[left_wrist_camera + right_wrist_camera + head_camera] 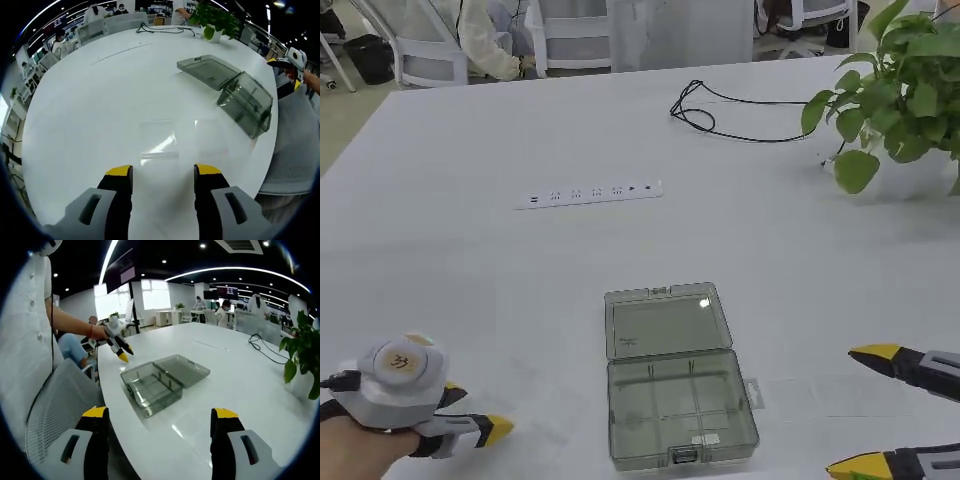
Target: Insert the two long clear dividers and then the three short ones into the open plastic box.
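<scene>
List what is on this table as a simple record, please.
Box: smoky grey translucent plastic box, lid open flat
Loose part: clear flat sheet on the table ahead of the left gripper
Left gripper: open, empty
Right gripper: open, empty
Background: white power strip, black cable, green potted plant

box point(665, 322) lies on table point(450, 290), power strip point(588, 194) behind, plant point(905, 100) back-right.

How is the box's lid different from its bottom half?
The lid looks shallow and plain inside; the bottom half looks deeper, with thin lines crossing it. The lid lies farther across the table; the bottom half lies nearer its edge, with a latch in front. Both are smoky see-through plastic, joined along one edge.
</scene>
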Demonstrator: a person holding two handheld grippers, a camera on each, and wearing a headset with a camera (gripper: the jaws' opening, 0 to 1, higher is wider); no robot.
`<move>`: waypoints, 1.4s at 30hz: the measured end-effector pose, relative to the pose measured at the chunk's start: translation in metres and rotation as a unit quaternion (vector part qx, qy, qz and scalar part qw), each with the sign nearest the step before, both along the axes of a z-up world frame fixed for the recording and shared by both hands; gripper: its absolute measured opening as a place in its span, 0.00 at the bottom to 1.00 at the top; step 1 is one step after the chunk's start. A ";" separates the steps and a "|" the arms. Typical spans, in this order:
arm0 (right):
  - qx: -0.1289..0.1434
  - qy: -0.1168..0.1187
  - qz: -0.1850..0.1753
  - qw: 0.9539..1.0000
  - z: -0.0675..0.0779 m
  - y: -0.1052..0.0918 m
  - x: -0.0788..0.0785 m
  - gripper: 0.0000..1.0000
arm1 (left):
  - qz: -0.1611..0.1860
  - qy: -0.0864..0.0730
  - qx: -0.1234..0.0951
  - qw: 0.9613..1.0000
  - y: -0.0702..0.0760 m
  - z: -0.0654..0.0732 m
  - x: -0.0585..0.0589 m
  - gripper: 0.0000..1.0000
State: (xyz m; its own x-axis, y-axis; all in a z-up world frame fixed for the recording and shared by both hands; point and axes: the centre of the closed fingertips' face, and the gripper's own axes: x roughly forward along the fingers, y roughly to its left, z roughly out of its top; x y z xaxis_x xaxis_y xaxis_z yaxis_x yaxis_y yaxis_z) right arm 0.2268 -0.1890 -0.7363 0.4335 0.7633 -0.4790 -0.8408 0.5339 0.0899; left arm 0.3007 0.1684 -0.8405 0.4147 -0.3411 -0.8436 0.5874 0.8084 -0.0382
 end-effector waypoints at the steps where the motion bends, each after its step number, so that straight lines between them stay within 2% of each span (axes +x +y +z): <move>1: 0.000 0.000 0.000 1.000 0.000 0.000 0.000 0.84 | 0.001 0.005 0.006 1.000 0.001 -0.001 -0.001 0.48; 3: 0.001 0.000 0.000 1.000 0.000 0.000 0.001 0.84 | -0.002 0.009 0.007 1.000 -0.001 -0.004 -0.001 0.48; 4: 0.000 0.001 0.001 1.000 -0.001 0.000 0.001 0.84 | -0.004 0.015 0.015 1.000 0.001 -0.007 -0.002 0.47; 6: 0.002 0.001 0.001 1.000 -0.001 0.000 0.002 0.84 | -0.008 0.016 0.022 1.000 0.002 -0.012 0.001 0.44; 8: 0.002 0.000 0.000 1.000 0.000 0.000 0.002 0.84 | -0.006 0.015 0.029 0.999 0.005 -0.013 0.004 0.42; 13: 0.004 -0.001 0.001 1.000 0.000 0.001 0.003 0.84 | 0.007 0.025 0.040 0.999 0.008 -0.013 0.007 0.40; 22: 0.007 -0.001 0.000 1.000 0.000 0.002 0.004 0.84 | 0.021 0.042 0.051 0.998 0.010 -0.013 0.007 0.39; 27: 0.007 0.000 -0.001 1.000 0.000 0.002 0.003 0.84 | 0.024 0.052 0.057 0.997 0.008 -0.013 0.006 0.34; 42: 0.009 0.002 0.000 1.000 -0.001 0.005 0.002 0.83 | 0.019 0.068 0.063 0.996 0.008 -0.012 0.006 0.32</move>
